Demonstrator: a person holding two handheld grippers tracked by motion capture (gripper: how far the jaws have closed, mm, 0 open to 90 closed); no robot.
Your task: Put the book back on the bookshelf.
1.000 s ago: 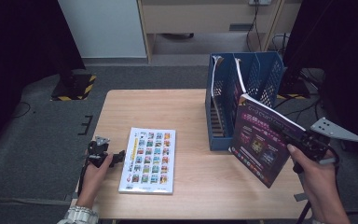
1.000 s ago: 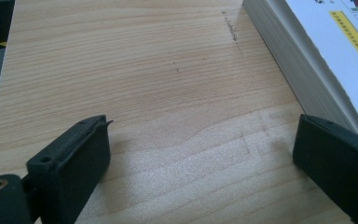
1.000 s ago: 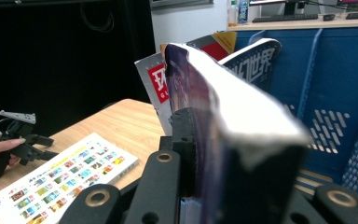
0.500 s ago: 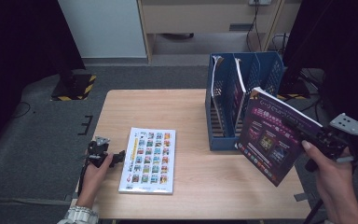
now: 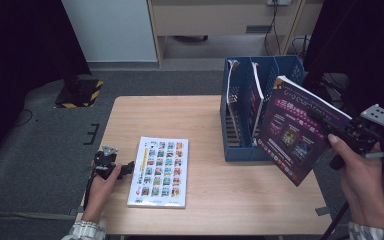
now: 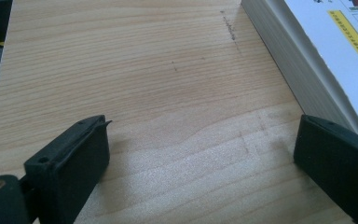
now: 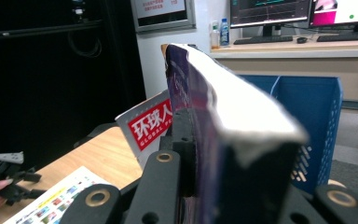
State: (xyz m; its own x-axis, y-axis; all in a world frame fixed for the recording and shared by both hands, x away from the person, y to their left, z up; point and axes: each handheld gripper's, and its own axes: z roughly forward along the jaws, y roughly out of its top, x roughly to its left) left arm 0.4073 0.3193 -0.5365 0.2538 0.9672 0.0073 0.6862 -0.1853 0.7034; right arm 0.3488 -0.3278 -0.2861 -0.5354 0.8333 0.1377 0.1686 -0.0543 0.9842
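The right gripper [image 5: 341,131] is gripping the purple book [image 5: 297,131] by its right edge, holding it tilted in the air just right of the blue file rack [image 5: 240,130]. The left gripper [image 5: 114,167] is resting with its jaws released on the table [image 5: 205,115], beside the white book [image 5: 159,171]. The risk is that the heavy book is hanging from one edge, so it could slip or hit the rack wall when going in.

Wood table [image 5: 205,120] w/ white book [image 5: 159,171], blue file rack [image 5: 240,150].
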